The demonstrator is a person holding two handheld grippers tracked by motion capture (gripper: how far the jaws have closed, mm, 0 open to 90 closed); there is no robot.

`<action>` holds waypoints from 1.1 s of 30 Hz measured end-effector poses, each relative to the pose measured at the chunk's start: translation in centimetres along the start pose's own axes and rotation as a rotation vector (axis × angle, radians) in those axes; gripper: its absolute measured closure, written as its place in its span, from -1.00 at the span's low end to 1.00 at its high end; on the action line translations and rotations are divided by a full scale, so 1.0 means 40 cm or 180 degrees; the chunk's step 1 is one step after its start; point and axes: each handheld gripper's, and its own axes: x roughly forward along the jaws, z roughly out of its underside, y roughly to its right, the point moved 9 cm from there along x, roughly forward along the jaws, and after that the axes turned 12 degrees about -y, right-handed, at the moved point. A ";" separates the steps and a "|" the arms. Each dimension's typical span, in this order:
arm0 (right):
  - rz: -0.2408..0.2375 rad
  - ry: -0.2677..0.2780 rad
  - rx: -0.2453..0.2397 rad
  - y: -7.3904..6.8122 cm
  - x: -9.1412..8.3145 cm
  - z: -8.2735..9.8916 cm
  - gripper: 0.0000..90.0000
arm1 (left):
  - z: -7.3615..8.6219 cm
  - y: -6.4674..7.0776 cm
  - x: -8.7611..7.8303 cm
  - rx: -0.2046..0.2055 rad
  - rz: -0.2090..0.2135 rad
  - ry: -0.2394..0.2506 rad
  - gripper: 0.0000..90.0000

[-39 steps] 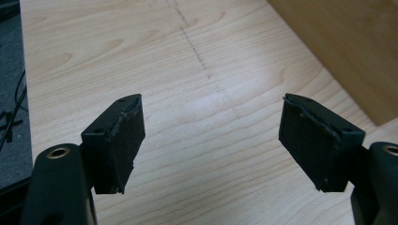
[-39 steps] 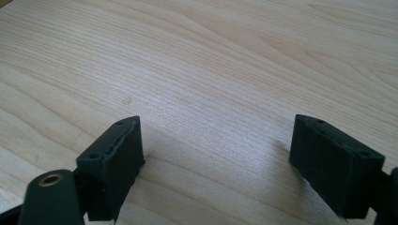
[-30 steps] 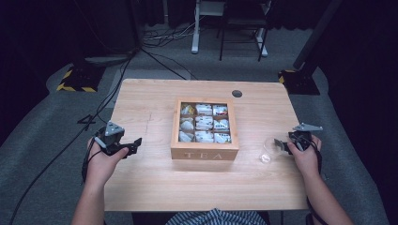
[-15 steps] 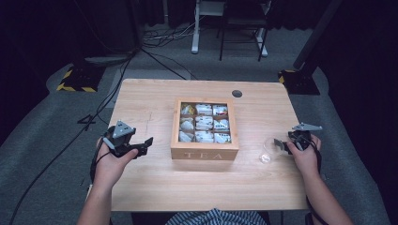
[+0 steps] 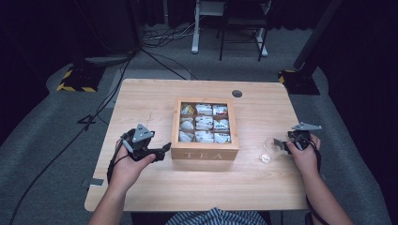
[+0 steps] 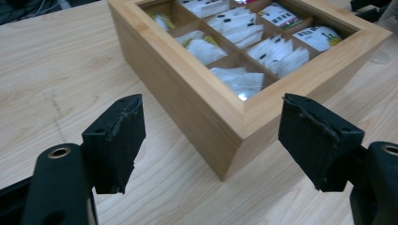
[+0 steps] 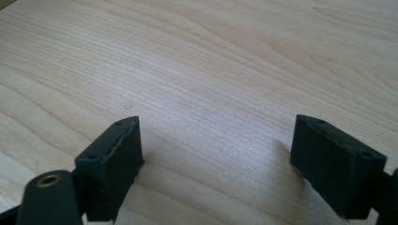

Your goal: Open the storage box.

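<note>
A wooden box [image 5: 204,153] marked TEA stands open at the table's middle, its compartments holding several white tea bags [image 5: 204,123]. My left gripper [image 5: 163,150] is open just left of the box's front left corner. In the left gripper view the box corner [image 6: 234,122] sits ahead between the spread jaws of the left gripper [image 6: 211,108], apart from both pads. My right gripper [image 5: 281,144] rests at the right side next to a small clear glass [image 5: 269,151]. In its own view the right gripper [image 7: 216,124] is open over bare wood.
The light wooden table [image 5: 141,103] has a round cable hole [image 5: 237,93] behind the box. Bare wood lies along the front edge and far left. Cables, a yellow-black floor base [image 5: 75,79] and chair legs stand on the grey floor beyond.
My left gripper has moved right, from the table's left side up to the box's front left corner. The right gripper has stayed beside the glass.
</note>
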 end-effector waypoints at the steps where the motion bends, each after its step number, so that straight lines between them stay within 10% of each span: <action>1: 0.0000 -0.0001 -0.0003 0.000 0.000 0.000 -0.62 | -0.001 0.005 0.005 0.0023 0.0008 0.0000 -0.47; 13: -0.0009 -0.0001 -0.0014 -0.001 0.000 0.000 -0.62 | 0.002 0.064 0.064 0.0124 0.0105 -0.0059 -0.50; 33: -0.0026 -0.0001 -0.0031 -0.003 0.000 -0.001 -0.62 | 0.044 0.057 0.134 0.0043 -0.0012 -0.0156 -0.27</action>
